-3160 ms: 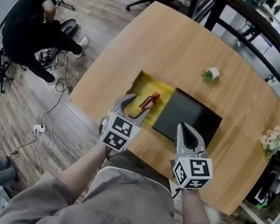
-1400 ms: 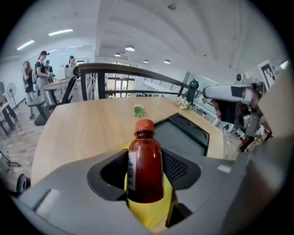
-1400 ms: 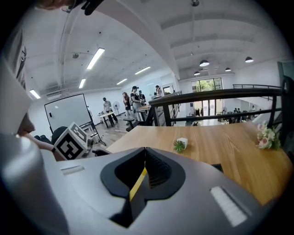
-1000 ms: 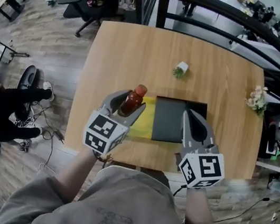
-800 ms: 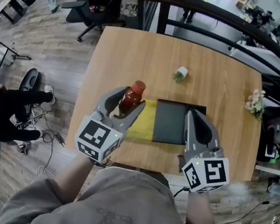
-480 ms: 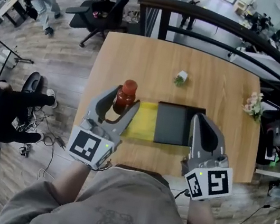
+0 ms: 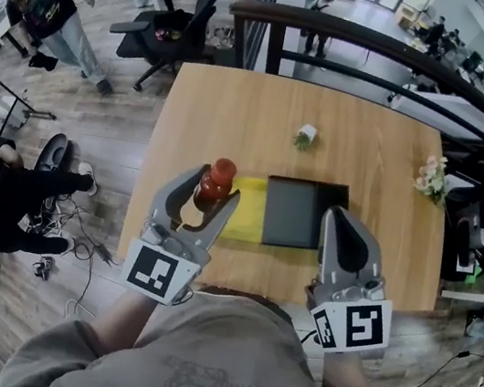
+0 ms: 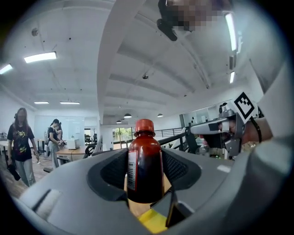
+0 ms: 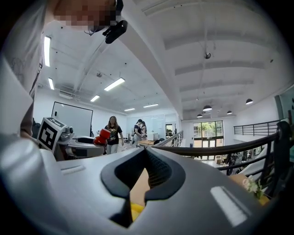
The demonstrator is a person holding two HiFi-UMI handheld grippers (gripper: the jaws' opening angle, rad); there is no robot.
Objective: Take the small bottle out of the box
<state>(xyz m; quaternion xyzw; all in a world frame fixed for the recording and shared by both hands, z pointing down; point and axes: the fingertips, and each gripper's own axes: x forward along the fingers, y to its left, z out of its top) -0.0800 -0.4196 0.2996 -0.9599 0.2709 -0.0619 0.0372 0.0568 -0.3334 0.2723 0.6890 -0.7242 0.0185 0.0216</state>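
The small bottle (image 7: 215, 181), dark red with a red cap, stands upright between the jaws of my left gripper (image 7: 211, 190), which is shut on it above the table. The left gripper view shows the bottle (image 8: 144, 165) filling the gap between the jaws of the left gripper (image 8: 145, 181). Beyond it on the table lies the open box: its yellow inside (image 7: 245, 220) and its black lid (image 7: 303, 213). My right gripper (image 7: 339, 216) hovers near the lid's front right corner, jaws together and empty. Its own view shows the right gripper (image 9: 147, 152) closed at the tips.
A wooden table (image 7: 266, 109) carries a small potted plant (image 7: 305, 135) at the back and a flower bunch (image 7: 430, 178) at the right edge. A dark railing (image 7: 378, 50) runs behind. People (image 7: 43, 5) and an office chair (image 7: 164, 31) are on the floor to the left.
The bottle, which lay in the yellow box, is now upright in the left gripper and clear of it. Both grippers have risen toward the camera.
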